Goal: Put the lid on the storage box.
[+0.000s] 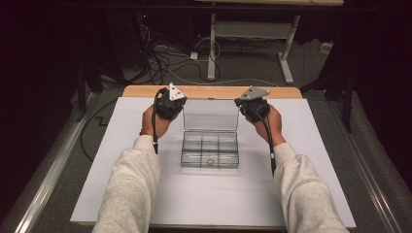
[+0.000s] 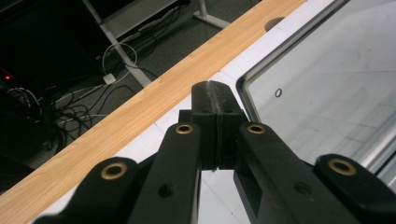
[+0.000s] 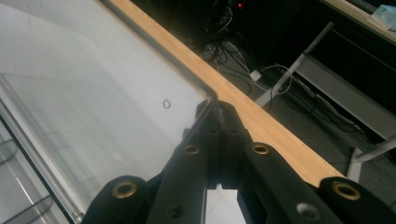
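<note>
My clear plastic box with little compartments [image 1: 210, 150] sits mid-table on the white sheet [image 1: 121, 145], its see-through lid [image 1: 210, 114] upright. My left tongs [image 2: 212, 95] are closed beside a top corner; my right tongs [image 3: 215, 112] pinch the other. Next, I think, I tip it shut gently.

A clear, glossy plastic box [image 1: 210, 150] with a see-through raised lid [image 1: 210, 114] sits on a matt white sheet [image 1: 145, 194]. The table edge [image 1: 214, 91] is smooth, pale wood grain. Both grippers [image 2: 212, 95] [image 3: 218, 109] look like matt black plastic with brass-coloured rivets. The sleeves [image 1: 128, 194] are soft, pale fleecy cloth.
</note>
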